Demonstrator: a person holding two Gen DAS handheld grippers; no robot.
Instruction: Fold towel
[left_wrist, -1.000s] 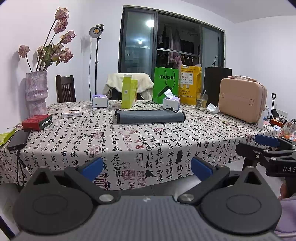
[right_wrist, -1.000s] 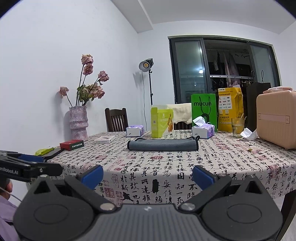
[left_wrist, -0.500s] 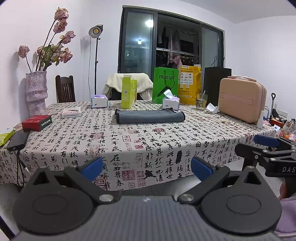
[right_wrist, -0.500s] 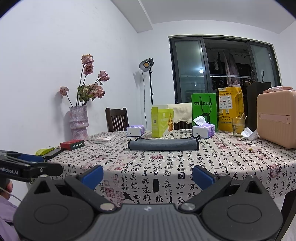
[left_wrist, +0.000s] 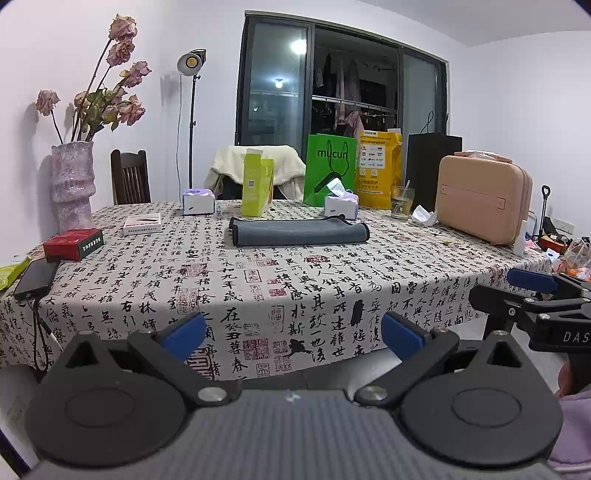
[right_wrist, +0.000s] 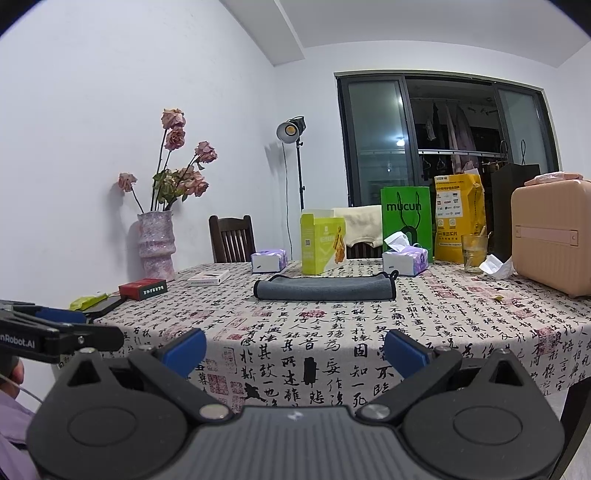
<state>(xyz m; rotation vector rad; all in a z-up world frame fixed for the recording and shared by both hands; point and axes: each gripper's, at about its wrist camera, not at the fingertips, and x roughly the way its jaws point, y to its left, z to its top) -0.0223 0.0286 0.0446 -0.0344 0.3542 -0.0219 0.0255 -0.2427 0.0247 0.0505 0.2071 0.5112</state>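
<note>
A grey towel (left_wrist: 299, 231) lies folded into a long narrow strip on the far middle of the table (left_wrist: 258, 280); it also shows in the right wrist view (right_wrist: 325, 288). My left gripper (left_wrist: 293, 335) is open and empty, held off the near table edge, well short of the towel. My right gripper (right_wrist: 295, 350) is open and empty too, at the near edge. The right gripper appears at the right of the left wrist view (left_wrist: 532, 295), and the left gripper at the left of the right wrist view (right_wrist: 55, 332).
Behind the towel stand two tissue boxes (left_wrist: 341, 205), a yellow-green carton (left_wrist: 256, 188), a green bag (left_wrist: 330, 168) and a glass (left_wrist: 402, 201). A tan case (left_wrist: 484, 199) sits far right. A vase (left_wrist: 72, 192), red box (left_wrist: 73, 243) and phone (left_wrist: 36, 277) sit left.
</note>
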